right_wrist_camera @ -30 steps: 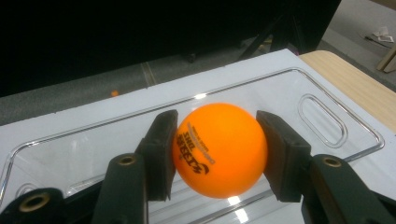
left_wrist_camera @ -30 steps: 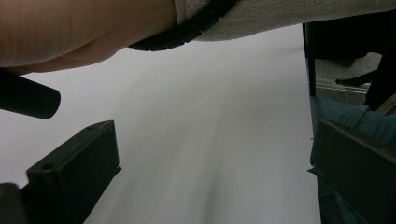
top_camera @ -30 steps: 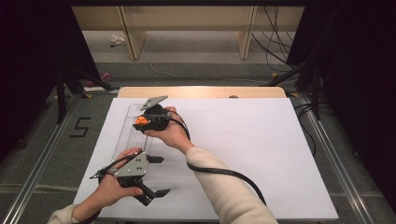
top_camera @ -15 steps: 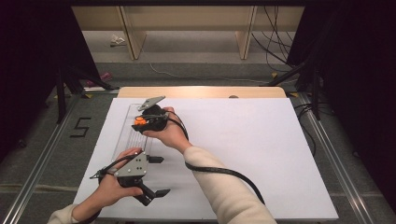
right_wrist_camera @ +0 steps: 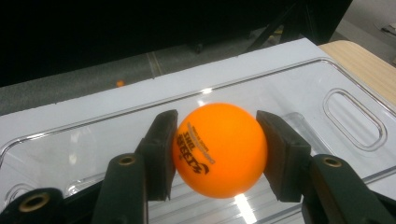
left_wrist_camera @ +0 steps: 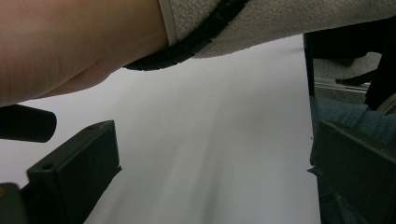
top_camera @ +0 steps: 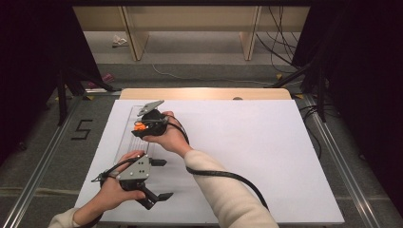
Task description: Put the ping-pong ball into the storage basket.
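Note:
An orange table-tennis ball (right_wrist_camera: pixel 219 149) with black print sits between the two black pads of my right gripper (right_wrist_camera: pixel 218 140), which is shut on it. The ball hangs just above a clear plastic tray (right_wrist_camera: pixel 327 93) with a slot handle at its end. From above, the right gripper (top_camera: pixel 142 126) is over that long tray (top_camera: pixel 126 142) at the left of the white table sheet (top_camera: pixel 247 142). Near the front left edge my left gripper (top_camera: pixel 161 179) lies low with its jaws wide apart and nothing between them (left_wrist_camera: pixel 210 186); the right forearm crosses just above it.
The right gripper's black cable (top_camera: pixel 223 175) loops over the sheet beside the sleeve. A strip of wooden tabletop (top_camera: pixel 204 93) shows beyond the sheet. Metal rails (top_camera: pixel 332 152) run along both sides of the table, and dark curtains stand left and right.

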Demonstrator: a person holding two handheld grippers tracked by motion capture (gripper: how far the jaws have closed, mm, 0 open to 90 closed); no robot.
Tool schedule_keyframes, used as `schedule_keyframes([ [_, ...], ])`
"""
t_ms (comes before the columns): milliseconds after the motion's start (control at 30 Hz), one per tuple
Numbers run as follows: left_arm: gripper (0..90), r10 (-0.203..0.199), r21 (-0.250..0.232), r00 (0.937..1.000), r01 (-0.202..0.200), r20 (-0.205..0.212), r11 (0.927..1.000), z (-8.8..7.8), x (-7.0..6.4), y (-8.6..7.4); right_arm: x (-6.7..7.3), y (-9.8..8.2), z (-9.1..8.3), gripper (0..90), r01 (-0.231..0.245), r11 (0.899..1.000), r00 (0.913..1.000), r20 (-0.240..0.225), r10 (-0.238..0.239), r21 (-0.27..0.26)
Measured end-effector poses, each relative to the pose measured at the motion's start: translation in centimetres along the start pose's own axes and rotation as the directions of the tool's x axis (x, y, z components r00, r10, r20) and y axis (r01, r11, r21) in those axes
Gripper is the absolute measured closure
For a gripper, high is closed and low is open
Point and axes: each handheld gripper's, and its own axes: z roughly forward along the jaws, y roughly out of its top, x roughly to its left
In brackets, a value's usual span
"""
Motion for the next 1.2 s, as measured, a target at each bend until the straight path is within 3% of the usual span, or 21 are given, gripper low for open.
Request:
schedule_keyframes([
  [1200,1.1,0.003,0.002,1.0000,-0.003,0.003,1.0000,0.0,0.0,0.0,0.0,-0.1,1.2,51.3,0.001,1.000,1.0000,-0.007,-0.001,0.023],
])
